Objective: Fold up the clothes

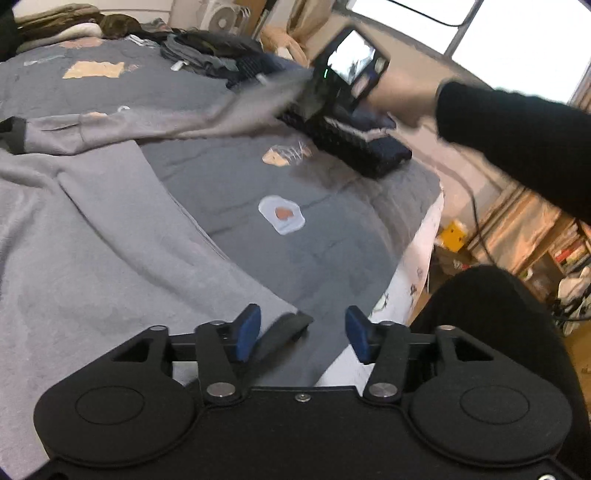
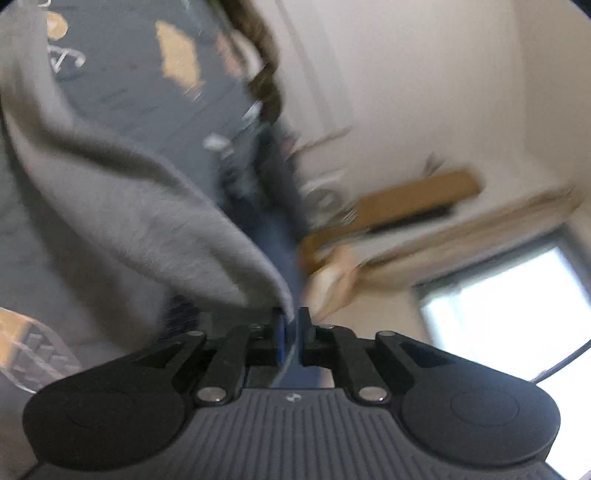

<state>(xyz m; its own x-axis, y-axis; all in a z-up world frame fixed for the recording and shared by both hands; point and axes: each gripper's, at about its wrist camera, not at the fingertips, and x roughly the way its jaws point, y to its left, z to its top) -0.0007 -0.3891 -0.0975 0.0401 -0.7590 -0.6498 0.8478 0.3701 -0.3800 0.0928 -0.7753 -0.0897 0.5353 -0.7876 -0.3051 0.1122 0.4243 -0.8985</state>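
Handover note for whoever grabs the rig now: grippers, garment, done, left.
Left gripper: open, holding nothing; a dark cuff lies just beyond its fingers.
Right gripper: shut on an edge of the grey sweatshirt, lifting it above the bed.
Sweatshirt body lies spread on the bed, one sleeve stretched out across it.
Done: folded dark clothes are stacked at the bed's far side.
Left: no finished fold shows on the sweatshirt; carry the held edge over and fold.

A bedroom in a home.
Shown by a bed with a grey patterned bedspread (image 1: 325, 236), piles of clothes (image 1: 207, 55), a fan (image 1: 221, 20) and bright windows (image 1: 517, 40).
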